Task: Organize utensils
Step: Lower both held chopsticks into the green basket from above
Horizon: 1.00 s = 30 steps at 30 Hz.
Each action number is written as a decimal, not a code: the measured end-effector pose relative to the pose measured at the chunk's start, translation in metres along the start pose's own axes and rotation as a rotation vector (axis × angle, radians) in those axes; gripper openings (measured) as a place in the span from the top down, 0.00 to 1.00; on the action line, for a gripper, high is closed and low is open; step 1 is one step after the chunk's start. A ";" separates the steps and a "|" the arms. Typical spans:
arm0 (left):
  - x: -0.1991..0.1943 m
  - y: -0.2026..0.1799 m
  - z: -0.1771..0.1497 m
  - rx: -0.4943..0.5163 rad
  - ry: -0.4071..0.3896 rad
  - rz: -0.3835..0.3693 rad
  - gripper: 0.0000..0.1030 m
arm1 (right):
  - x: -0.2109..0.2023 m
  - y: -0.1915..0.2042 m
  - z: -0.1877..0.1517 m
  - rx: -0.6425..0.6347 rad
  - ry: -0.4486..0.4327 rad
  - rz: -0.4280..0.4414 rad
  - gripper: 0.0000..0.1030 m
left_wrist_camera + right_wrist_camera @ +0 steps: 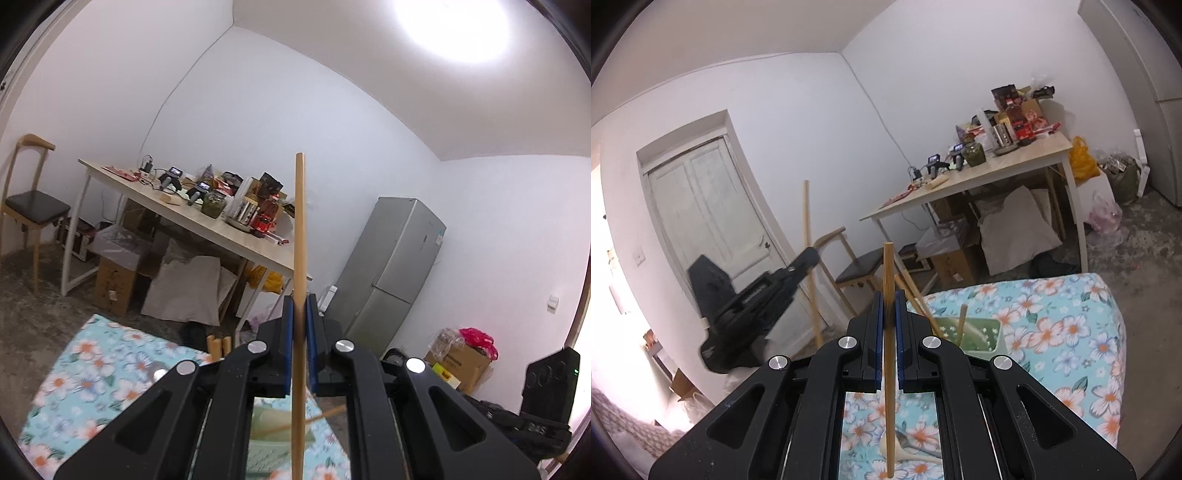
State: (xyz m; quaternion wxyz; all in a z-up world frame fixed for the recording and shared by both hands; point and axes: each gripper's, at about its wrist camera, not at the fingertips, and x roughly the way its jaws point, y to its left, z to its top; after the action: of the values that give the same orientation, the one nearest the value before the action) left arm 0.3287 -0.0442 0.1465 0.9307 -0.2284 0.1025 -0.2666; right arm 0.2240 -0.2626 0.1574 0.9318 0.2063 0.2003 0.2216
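Chopstick in each claw, lifted over the counter
Left chopstick (300, 236) upright in left claw (300, 325); right chopstick (888, 280) clamped in right claw (888, 314). Green basket (982, 332) nearby w/ sticks; keep both vertical, lower in tip-first, then release

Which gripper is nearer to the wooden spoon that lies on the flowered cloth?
Right. The right gripper hangs just above the wooden spoon; the left gripper is raised off to its left, apparently past the edge of the cloth.
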 end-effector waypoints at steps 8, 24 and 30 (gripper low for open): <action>0.071 0.026 -0.022 -0.076 0.035 0.011 0.94 | 0.001 -0.012 -0.001 0.013 0.010 -0.028 0.96; 0.128 0.053 -0.068 -0.082 0.090 0.106 0.94 | 0.015 -0.033 -0.006 0.041 0.052 -0.046 0.96; 0.129 0.056 -0.072 -0.083 0.076 0.124 0.94 | 0.013 -0.033 -0.005 0.044 0.055 -0.042 0.96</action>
State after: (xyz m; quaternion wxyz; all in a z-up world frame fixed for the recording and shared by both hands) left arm 0.4397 -0.0986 0.0478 0.9306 -0.2499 0.1626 -0.2123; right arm 0.2434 -0.2813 0.1340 0.9257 0.2161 0.2349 0.2031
